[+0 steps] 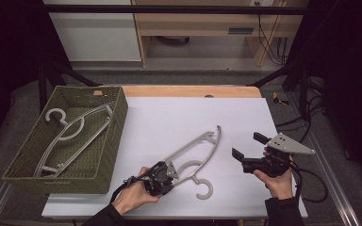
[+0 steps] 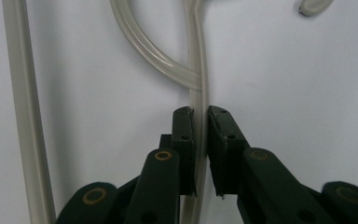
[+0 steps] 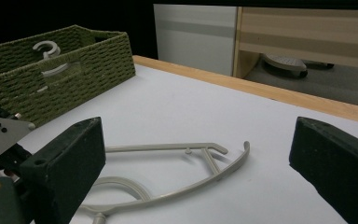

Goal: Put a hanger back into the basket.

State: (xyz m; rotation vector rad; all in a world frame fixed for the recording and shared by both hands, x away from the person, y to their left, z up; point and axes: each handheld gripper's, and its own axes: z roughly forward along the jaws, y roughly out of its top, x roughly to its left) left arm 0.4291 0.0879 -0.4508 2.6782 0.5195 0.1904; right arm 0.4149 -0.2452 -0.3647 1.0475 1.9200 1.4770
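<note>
Basket (image 1: 111,141) of green weave sits at the left, holding two pale grey hangers (image 1: 70,136). One more hanger (image 1: 195,157), thin, curved, hooked, lies on the white table (image 1: 169,117), the left gripper (image 1: 162,175) clamped on its bar. The right gripper (image 1: 247,150) hovers beside it, jaws wide apart.

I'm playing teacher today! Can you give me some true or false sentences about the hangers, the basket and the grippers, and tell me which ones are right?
1. The left gripper is shut on the hanger on the table. True.
2. The right gripper is holding a hanger. False: its jaws stand wide open, holding nothing.
3. The green woven basket has hangers in it. True.
4. The basket sits at the table's right side. False: it sits at the left.
5. The hanger on the table is black. False: it is pale grey.
</note>
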